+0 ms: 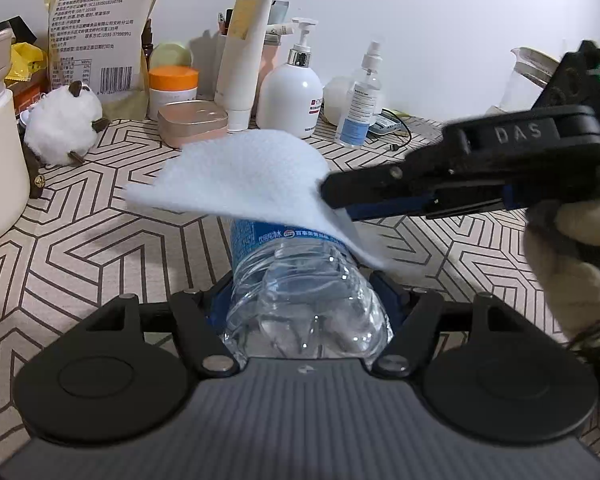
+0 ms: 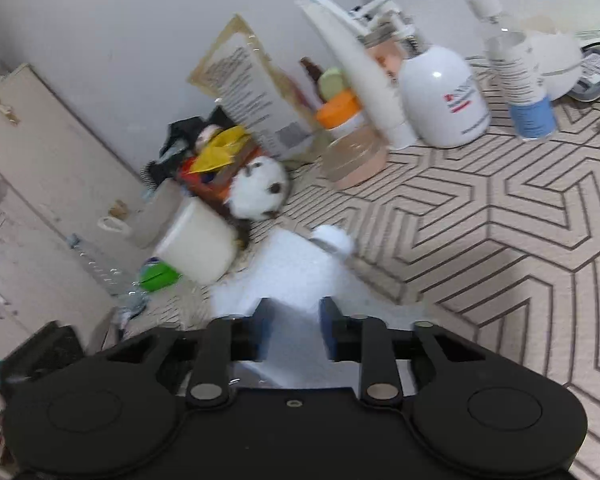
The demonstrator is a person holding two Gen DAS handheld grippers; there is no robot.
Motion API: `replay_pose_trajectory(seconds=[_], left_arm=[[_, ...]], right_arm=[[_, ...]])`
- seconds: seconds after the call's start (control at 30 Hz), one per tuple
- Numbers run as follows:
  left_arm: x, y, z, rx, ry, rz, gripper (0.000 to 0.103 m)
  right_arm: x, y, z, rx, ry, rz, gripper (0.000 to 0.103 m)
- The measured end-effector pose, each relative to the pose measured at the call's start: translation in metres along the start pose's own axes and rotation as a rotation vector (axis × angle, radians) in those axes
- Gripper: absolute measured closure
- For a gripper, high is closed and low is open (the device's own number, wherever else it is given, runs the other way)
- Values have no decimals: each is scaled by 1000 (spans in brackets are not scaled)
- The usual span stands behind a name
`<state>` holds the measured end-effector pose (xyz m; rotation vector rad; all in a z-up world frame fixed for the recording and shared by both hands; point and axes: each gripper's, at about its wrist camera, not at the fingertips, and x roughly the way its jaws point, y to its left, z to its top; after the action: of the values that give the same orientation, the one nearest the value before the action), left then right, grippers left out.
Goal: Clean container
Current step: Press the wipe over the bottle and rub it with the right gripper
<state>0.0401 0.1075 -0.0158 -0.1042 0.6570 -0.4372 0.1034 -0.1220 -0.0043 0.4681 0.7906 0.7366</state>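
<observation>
Left claw (image 1: pixel 306 300) clamped on clear bottle (image 1: pixel 300 300), right claw (image 1: pixel 336 204) pinching white cloth (image 1: pixel 240 172) draped over it

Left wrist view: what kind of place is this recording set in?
Most likely a home dresser or vanity top against a wall. A pump bottle, a spray bottle and a cream tube crowd the back of a patterned tablecloth, with a plush toy beside them.

"DAS" on right tool (image 1: pixel 340 200); food bag (image 1: pixel 100 28) barcode digits blurred.
</observation>
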Motion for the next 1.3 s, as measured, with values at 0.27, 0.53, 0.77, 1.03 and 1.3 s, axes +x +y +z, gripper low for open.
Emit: replay_pose_trajectory(seconds=[0.27,0.53,0.77,1.03,1.3], left_arm=[[-1,0,-1,-8,3,-34,34],[-1,3,-2,-23,1,-55,34],[1,-4,-2,16,19,-34,19],[1,-1,-2,11,19,-33,18],[4,-3,-1,18,24,-37,18]], right_arm=[[5,-9,2,57,-18,34,49],[5,-8,2,36,-26,28,46],[1,37,-9,-204,64,-18,45],[-3,66,-18,-328,122,9,45],[2,49,-13,-280,99,-2,45]])
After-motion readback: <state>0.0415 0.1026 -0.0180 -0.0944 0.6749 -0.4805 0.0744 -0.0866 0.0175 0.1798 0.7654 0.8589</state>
